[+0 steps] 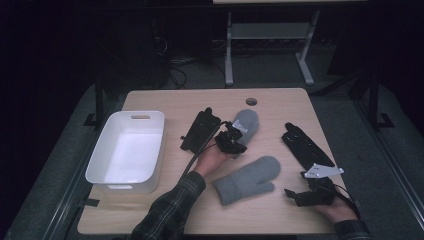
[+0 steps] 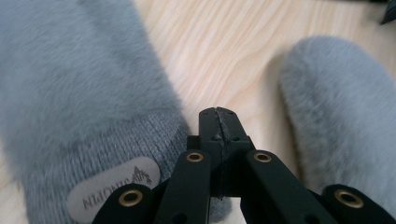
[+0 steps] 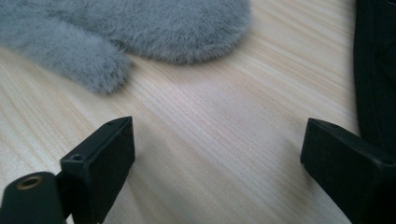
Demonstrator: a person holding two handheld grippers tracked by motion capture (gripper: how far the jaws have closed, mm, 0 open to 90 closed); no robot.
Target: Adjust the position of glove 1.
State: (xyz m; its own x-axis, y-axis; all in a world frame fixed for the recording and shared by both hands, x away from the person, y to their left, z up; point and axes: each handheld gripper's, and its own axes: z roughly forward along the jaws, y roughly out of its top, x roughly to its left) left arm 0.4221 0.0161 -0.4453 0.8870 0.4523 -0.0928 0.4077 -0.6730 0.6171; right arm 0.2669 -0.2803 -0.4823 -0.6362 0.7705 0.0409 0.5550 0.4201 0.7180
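Two fluffy grey mittens lie mid-table: a far mitten [image 1: 248, 121] and a near mitten [image 1: 247, 180]. My left gripper [image 1: 238, 145] rests by the far mitten's cuff, held from below by a hand in a plaid sleeve. In the left gripper view its jaws [image 2: 219, 117] are pressed together with nothing between them, over bare wood. The labelled cuff of the far mitten [image 2: 88, 116] lies to their left and the near mitten [image 2: 341, 126] to their right. My right gripper [image 1: 295, 196] sits low at the front right, open, with bare table between its jaws [image 3: 215, 149].
A white bin [image 1: 100, 165] stands at the left of the wooden table [image 1: 165, 102]. One black glove [image 1: 199, 129] lies beside the far mitten, another black glove [image 1: 304, 145] at the right, its edge [image 3: 376, 70] close to my right gripper. A round hole [image 1: 251, 101] is near the far edge.
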